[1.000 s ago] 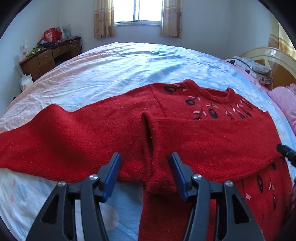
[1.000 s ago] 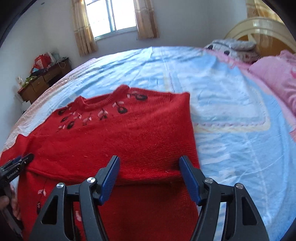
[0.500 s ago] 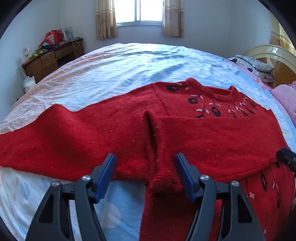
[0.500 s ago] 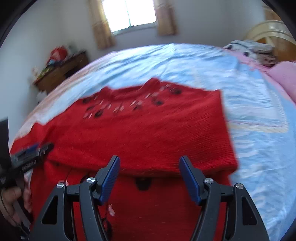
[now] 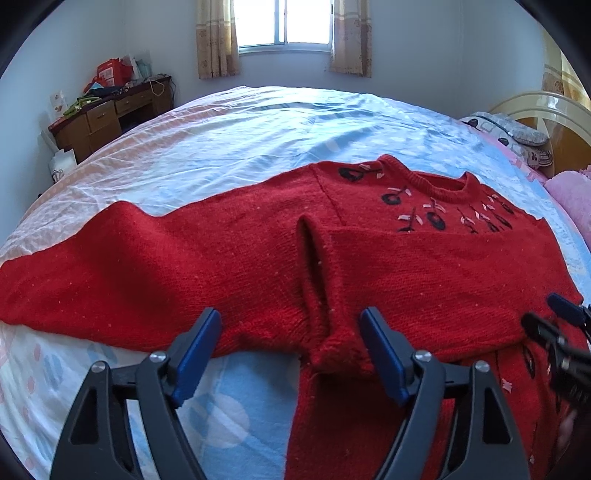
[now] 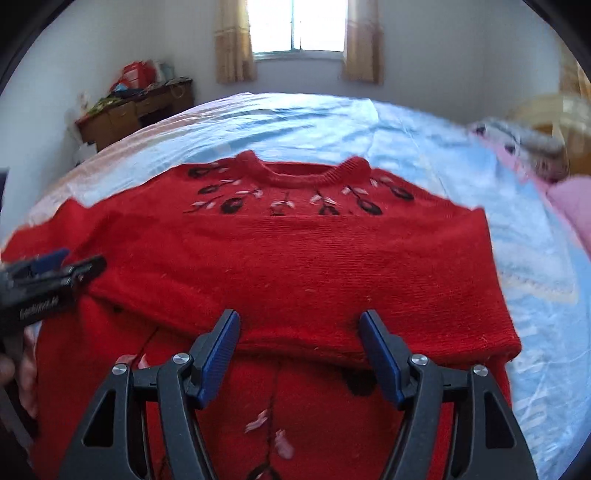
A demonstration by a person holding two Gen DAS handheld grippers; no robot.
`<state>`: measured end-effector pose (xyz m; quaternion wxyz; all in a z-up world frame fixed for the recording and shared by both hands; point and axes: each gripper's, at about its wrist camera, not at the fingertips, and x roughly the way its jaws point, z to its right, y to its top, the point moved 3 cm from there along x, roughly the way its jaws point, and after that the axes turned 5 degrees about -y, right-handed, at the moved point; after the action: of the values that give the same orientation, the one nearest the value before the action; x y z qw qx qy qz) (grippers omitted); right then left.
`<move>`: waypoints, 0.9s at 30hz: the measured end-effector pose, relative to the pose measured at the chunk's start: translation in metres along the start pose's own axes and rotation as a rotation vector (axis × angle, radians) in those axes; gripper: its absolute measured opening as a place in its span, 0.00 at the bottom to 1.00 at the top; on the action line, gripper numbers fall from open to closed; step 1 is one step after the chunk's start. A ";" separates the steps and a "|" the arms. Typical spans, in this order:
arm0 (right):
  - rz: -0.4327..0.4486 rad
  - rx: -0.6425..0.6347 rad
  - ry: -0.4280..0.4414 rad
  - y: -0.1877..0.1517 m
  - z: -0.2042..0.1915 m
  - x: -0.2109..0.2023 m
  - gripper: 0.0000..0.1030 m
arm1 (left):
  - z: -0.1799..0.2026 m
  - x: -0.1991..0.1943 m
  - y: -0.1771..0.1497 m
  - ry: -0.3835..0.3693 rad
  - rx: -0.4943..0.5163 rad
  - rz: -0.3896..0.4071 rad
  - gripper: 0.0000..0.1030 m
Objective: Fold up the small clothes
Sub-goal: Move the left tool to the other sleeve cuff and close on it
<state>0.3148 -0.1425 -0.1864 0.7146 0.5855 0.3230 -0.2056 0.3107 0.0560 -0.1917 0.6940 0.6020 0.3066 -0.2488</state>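
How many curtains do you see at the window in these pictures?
2. One beige patterned curtain hangs on the left side of the bright window, the other beige curtain on its right side. Both are drawn aside; nothing seems to hide a third.

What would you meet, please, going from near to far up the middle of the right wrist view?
Right hand-held gripper with its jaws open → folded-over edge of the red sweater → embroidered flowers → ribbed collar → blue bedsheet → window.
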 end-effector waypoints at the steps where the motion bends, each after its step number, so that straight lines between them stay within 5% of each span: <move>1: 0.004 -0.005 0.007 -0.002 -0.001 -0.002 0.67 | 0.000 0.000 0.000 -0.004 -0.001 0.001 0.78; 6: 0.032 0.013 0.052 -0.009 0.004 -0.010 0.71 | -0.003 -0.007 -0.004 -0.023 -0.003 0.012 0.80; 12: 0.043 -0.069 -0.026 -0.013 -0.010 -0.011 0.76 | -0.007 -0.013 -0.009 -0.036 0.000 0.010 0.81; 21: 0.075 0.002 0.052 -0.016 -0.001 -0.018 0.76 | -0.039 -0.025 -0.026 -0.034 -0.051 -0.001 0.88; 27: 0.080 -0.032 0.030 -0.018 -0.008 -0.019 0.76 | -0.091 -0.054 -0.024 0.081 -0.104 0.071 0.87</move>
<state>0.2874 -0.1403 -0.1860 0.7267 0.5894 0.3132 -0.1627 0.2448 0.1413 -0.1766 0.7197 0.5853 0.3254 -0.1831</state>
